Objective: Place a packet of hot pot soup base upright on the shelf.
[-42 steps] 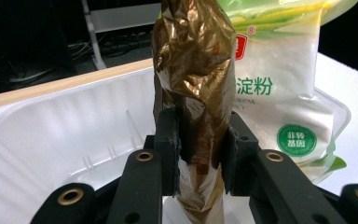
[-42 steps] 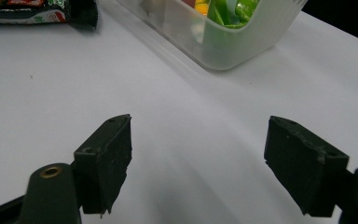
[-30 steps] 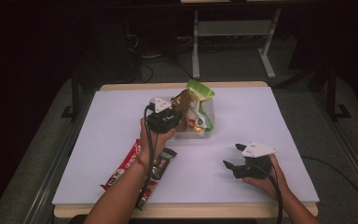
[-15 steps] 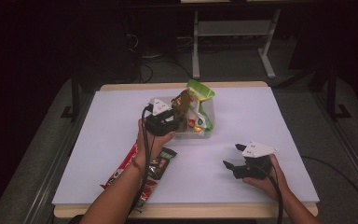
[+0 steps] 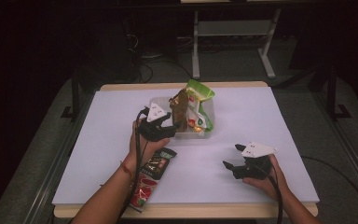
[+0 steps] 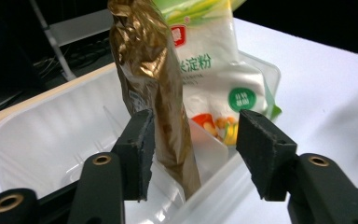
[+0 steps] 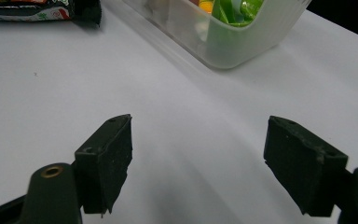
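A crumpled gold packet (image 5: 181, 109) (image 6: 154, 79) stands upright in a clear plastic tray (image 5: 193, 136) (image 6: 42, 140). It leans by a white and green bag (image 5: 198, 100) (image 6: 214, 60). My left gripper (image 5: 170, 129) (image 6: 193, 154) is at the tray's near left side. Its jaws have just been opening and now stand apart around the packet's lower part. The left pad is close beside the packet and the right pad is well off it. My right gripper (image 5: 232, 156) (image 7: 198, 158) rests low over the table at the front right, open, with nothing between its jaws.
A dark snack bar (image 5: 156, 163) (image 7: 32, 9) and a red one (image 5: 142, 193) lie on the white table under my left forearm. The tray's corner (image 7: 242, 42) is ahead of the right gripper. Bare white tabletop (image 5: 261, 116) lies right of the tray.
The left gripper's jaws have spread apart off the gold packet, and the hand has drawn back a little toward the person. The packet stays standing in the tray. The right gripper has not moved.
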Demonstrator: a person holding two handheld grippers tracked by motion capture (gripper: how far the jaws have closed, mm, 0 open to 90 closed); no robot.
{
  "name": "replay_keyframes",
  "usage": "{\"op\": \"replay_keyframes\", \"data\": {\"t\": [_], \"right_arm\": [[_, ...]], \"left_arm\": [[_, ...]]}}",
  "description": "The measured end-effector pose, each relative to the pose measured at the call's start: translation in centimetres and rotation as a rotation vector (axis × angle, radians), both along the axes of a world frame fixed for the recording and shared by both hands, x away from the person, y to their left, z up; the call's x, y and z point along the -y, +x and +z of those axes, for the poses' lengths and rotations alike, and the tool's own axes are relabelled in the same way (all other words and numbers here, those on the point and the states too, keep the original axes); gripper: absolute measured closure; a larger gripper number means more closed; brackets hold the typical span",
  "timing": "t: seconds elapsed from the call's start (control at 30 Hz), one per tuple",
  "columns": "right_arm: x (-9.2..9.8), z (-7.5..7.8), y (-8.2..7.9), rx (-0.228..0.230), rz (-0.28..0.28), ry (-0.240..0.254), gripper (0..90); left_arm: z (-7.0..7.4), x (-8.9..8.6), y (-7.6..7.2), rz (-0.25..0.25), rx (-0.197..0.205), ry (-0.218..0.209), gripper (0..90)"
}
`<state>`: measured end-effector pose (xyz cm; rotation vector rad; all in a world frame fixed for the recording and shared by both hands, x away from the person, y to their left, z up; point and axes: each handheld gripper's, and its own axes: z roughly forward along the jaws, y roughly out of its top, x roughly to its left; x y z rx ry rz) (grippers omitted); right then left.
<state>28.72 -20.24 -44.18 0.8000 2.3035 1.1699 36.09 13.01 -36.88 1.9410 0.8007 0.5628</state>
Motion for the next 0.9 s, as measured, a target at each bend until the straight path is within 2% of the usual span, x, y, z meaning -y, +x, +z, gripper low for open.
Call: {"op": "replay_keyframes", "data": {"t": [0.27, 0.37, 0.43, 0.73, 0.9], "right_arm": [[-0.1, 0.0, 0.0, -0.004, 0.0, -0.001, 23.0], [-0.1, -0.1, 0.0, -0.005, 0.002, -0.005, 23.0], [-0.2, -0.1, 0.0, -0.007, 0.002, -0.005, 23.0], [-0.4, -0.2, 0.0, -0.015, 0.006, -0.001, 23.1], [-0.6, -0.2, -0.1, -0.02, 0.015, -0.006, 23.2]], "left_arm": [[-0.1, -1.6, -1.1, -0.065, -0.002, 0.029, 40.2], [0.0, -2.3, -1.6, -0.084, 0.006, 0.061, 37.5], [0.0, -2.7, -1.9, -0.097, 0.006, 0.065, 36.3], [-0.1, -4.9, -3.3, -0.159, -0.014, 0.101, 30.9], [-0.6, -6.4, -3.8, -0.185, -0.03, 0.104, 29.7]]}}
